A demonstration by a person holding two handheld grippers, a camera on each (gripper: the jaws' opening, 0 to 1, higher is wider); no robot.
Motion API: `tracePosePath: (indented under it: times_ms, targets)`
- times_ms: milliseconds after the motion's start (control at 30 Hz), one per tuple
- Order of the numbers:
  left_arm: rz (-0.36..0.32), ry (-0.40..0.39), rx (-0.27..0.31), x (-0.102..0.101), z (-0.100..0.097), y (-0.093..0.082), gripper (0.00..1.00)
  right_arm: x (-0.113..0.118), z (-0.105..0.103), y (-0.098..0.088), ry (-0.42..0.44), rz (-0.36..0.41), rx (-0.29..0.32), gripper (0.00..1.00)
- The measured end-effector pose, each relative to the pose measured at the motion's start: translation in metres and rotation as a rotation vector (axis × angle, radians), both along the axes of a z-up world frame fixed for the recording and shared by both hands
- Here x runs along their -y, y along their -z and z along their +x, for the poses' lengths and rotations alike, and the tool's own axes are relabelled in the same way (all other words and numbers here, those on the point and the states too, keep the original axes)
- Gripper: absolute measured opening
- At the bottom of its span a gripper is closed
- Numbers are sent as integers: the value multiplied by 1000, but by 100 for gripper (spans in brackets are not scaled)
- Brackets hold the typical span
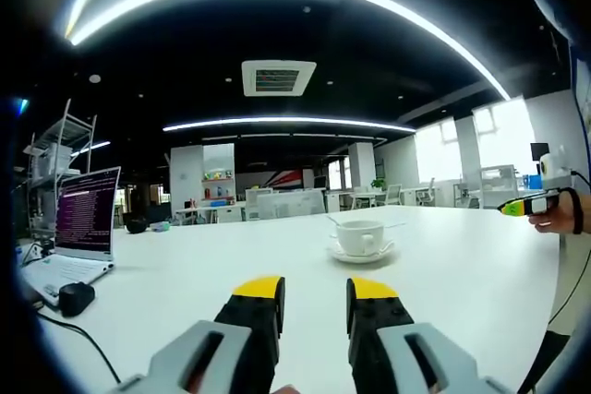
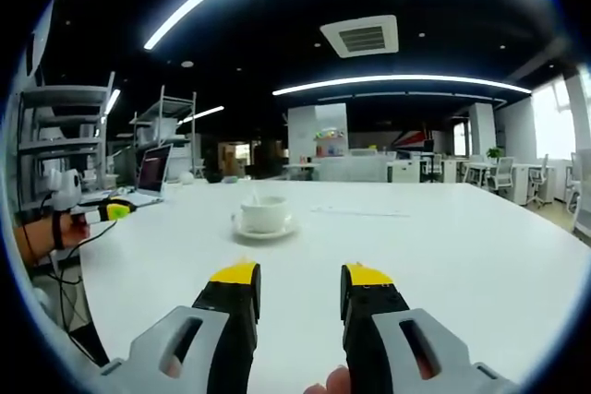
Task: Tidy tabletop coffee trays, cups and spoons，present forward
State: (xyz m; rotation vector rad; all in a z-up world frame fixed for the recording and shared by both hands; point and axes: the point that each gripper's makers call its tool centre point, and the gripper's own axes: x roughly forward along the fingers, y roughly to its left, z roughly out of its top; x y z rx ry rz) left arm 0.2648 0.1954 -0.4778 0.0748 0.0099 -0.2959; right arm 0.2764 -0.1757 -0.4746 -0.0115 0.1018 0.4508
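Left gripper view: we see left tongs (image 1: 314, 291) released above the white surface (image 1: 462, 274); cup (image 1: 358, 236) on saucer (image 1: 361, 253) ahead, well apart. Right tongs (image 2: 300, 280) likewise released, grasping nothing.

Hard to make out or cut off

The spoon (image 1: 334, 221) in the cup (image 1: 359, 236) is too small to judge; the laptop (image 1: 81, 228) is cropped (screen text unreadable); the other gripper (image 1: 528, 205) runs off-frame.

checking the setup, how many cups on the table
1: a white cup on its saucer, mid-table ahead of both grippers, right of the laptop. None seems hidden.
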Motion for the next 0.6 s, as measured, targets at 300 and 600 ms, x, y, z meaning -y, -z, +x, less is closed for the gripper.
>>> tracePosePath:
  times_ms: [300, 600]
  targets:
    - [3, -3, 0, -1, -1, -1, 28, 1, 0, 4, -3, -5, -11, 35]
    - [1, -2, -2, 0, -2, 1, 28, -1, -3, 7, -9, -6, -17, 35]
